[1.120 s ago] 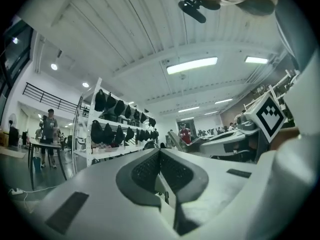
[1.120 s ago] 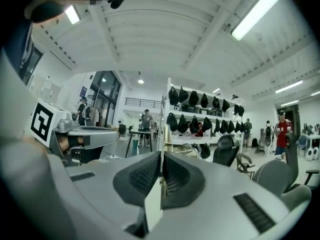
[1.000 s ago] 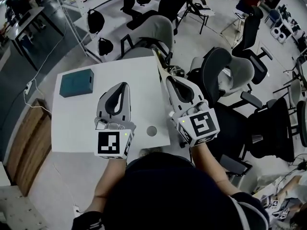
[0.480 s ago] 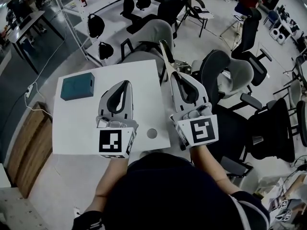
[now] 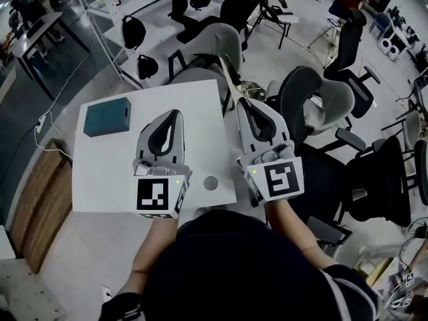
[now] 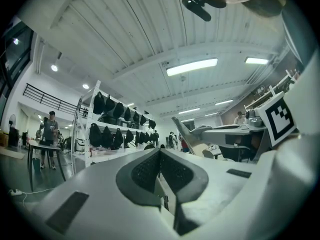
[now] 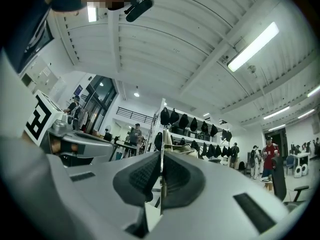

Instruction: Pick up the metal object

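My right gripper (image 5: 242,104) is shut on a thin metal object (image 5: 229,79), a long pale blade that sticks out past the fingertips over the table's right edge. In the right gripper view the metal object (image 7: 177,148) stands edge-on, pinched between the dark pads of the right gripper (image 7: 161,156). My left gripper (image 5: 176,116) hovers above the white table (image 5: 107,179), shut with nothing in it. The left gripper view shows the left gripper (image 6: 160,154) with its pads together, and the metal object (image 6: 182,130) held up to its right.
A teal box (image 5: 107,116) lies at the table's far left corner. A small grey disc (image 5: 211,182) sits near the front right edge. Office chairs (image 5: 314,102) crowd the floor to the right and behind. A wooden panel (image 5: 40,199) lies on the left.
The right gripper has tilted the metal object slightly up and away. The left gripper has barely moved.
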The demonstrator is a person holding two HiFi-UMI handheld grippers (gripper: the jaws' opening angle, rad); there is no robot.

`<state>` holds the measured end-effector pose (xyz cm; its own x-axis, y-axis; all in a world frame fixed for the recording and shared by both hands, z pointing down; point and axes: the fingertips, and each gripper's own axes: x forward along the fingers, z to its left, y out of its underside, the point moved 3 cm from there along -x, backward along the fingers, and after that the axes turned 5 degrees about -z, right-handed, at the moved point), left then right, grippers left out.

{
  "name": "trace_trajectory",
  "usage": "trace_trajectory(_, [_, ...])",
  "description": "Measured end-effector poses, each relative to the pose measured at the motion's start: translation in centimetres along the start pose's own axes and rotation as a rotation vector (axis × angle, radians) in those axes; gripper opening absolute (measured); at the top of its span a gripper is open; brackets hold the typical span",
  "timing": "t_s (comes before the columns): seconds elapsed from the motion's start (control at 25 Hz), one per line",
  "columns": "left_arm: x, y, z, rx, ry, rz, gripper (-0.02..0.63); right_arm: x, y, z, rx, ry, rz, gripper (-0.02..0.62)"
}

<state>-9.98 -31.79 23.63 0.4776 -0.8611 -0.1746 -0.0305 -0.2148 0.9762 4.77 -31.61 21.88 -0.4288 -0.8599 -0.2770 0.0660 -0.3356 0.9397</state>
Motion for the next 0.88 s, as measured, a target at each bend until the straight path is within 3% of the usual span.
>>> trace_trajectory(0.88, [0.0,-0.1,-2.2,0.01,-0.042,-0.005,0.023,-1.5,0.9,-1.6,0.042,-0.046,-0.004,0.028])
